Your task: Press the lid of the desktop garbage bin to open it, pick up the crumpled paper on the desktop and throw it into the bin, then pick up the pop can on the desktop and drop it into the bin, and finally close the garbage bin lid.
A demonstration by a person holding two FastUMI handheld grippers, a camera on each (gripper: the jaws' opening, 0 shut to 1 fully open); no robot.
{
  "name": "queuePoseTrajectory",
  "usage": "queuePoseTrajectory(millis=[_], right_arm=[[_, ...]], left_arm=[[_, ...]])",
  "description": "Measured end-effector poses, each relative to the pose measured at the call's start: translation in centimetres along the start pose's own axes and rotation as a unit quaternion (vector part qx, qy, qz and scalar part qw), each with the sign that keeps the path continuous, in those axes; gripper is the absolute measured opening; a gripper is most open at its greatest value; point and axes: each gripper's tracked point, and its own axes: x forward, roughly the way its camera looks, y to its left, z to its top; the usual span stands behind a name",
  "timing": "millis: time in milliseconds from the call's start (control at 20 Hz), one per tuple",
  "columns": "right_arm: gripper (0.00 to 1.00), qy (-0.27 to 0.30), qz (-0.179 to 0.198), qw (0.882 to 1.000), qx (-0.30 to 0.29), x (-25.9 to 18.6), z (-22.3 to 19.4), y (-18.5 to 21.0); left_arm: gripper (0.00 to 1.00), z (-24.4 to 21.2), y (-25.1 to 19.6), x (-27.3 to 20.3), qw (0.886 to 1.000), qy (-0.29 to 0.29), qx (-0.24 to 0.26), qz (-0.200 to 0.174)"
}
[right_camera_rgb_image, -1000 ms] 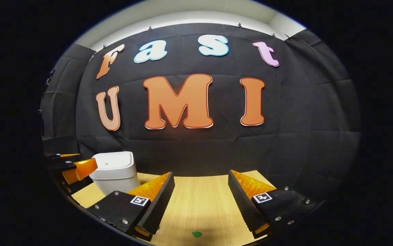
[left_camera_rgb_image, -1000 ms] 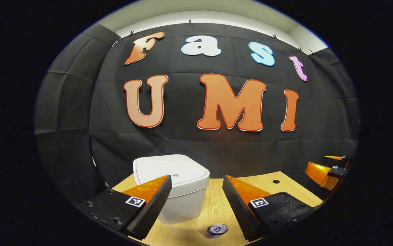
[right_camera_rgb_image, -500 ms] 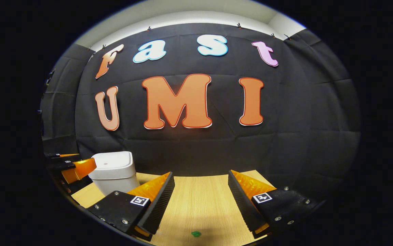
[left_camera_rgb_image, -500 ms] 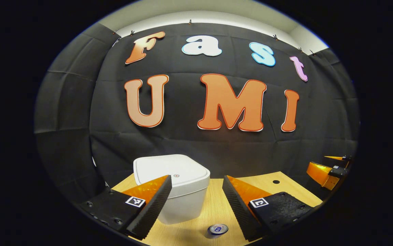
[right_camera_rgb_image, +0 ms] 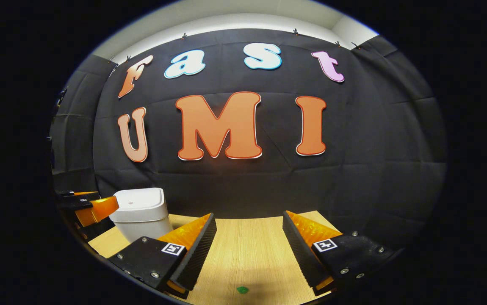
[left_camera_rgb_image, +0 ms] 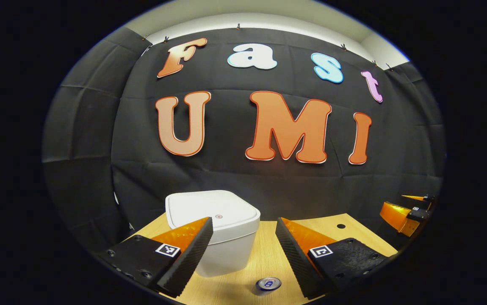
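Note:
A white garbage bin (left_camera_rgb_image: 222, 237) with its lid (left_camera_rgb_image: 209, 209) down stands on the wooden desktop (left_camera_rgb_image: 264, 258), just beyond my left gripper (left_camera_rgb_image: 243, 226), whose fingers stand open and hold nothing. A pop can (left_camera_rgb_image: 268, 284) stands upright near the bottom, its top facing me, between those fingers and lower. In the right gripper view the bin (right_camera_rgb_image: 142, 214) sits far left, with the left gripper (right_camera_rgb_image: 93, 207) beside it. My right gripper (right_camera_rgb_image: 247, 220) is open over bare desk. The right gripper (left_camera_rgb_image: 404, 212) also appears at the far right of the left gripper view.
A small green speck (right_camera_rgb_image: 242, 289) lies on the desktop (right_camera_rgb_image: 247, 250) between the right gripper's fingers. A round hole (left_camera_rgb_image: 341, 226) marks the desk at the right. The black cloth wall stands close behind the bin.
Both views shift only very slightly; the grippers stay open and nothing on the desk has moved.

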Motion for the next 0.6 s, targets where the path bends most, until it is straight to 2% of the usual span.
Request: queuePoseTrajectory(millis=[600], right_arm=[[0.94,-0.002,-0.001,1.0,0.001,-0.04,0.2,-0.03]], left_arm=[[0.94,0.41,0.38,-0.02,1.0,-0.006,-0.001,0.003]])
